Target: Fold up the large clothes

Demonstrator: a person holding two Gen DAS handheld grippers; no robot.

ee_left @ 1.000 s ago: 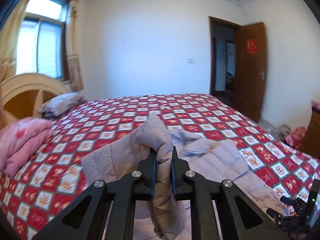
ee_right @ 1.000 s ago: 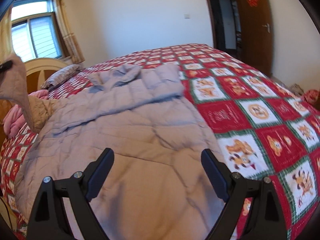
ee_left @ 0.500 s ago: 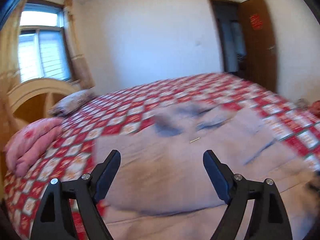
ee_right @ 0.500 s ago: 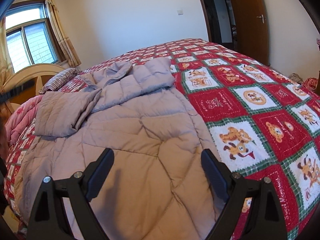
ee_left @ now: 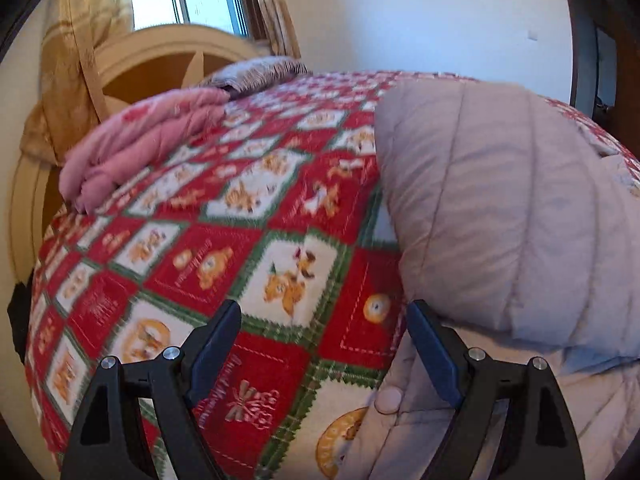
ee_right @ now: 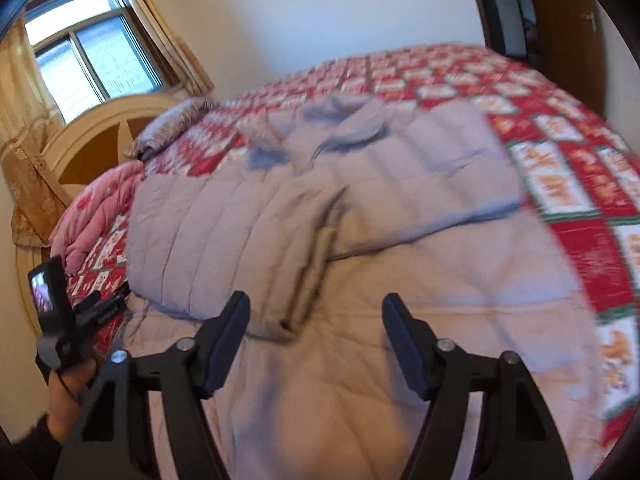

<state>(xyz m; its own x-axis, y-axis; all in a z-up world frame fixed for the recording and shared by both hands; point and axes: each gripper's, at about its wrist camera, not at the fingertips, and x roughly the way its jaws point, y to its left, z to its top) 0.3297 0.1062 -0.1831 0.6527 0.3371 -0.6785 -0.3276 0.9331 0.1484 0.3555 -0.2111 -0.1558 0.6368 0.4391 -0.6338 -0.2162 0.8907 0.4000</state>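
One coat (ee_right: 360, 240), a pale quilted padded one, is the whole job here, and it lies spread across the near half of the bed (ee_right: 580, 184), collar toward the far side and hem toward the near edge. Both sleeves look laid over the body: the left sleeve (ee_right: 224, 240) crosses the chest as a flat quilted panel, and in the left wrist view that same sleeve (ee_left: 500, 208) bulges just right of the left gripper (ee_left: 324, 340). I judge the step in hand to be the one between the sleeve fold and the body fold. The left gripper stands wide apart with nothing between its jaws, hanging over the bedspread (ee_left: 248, 264) right at the coat's left edge, where a snap button (ee_left: 387, 399) shows; its jaws have just been opening. The right gripper (ee_right: 316, 336) is also apart and empty, above the coat's lower middle, though its jaws have just been closing somewhat. A hand (ee_right: 68, 392) holds the left tool at the near left of the right wrist view. The next move likely calls for each gripper to pinch a near hem corner through the full thickness, then carry both together toward the collar without dragging the sleeves askew. No box, basket or drawer shows; beyond the coat lie only a folded pink blanket (ee_left: 136, 144) and a pillow (ee_left: 260, 74) by the headboard (ee_left: 148, 68).
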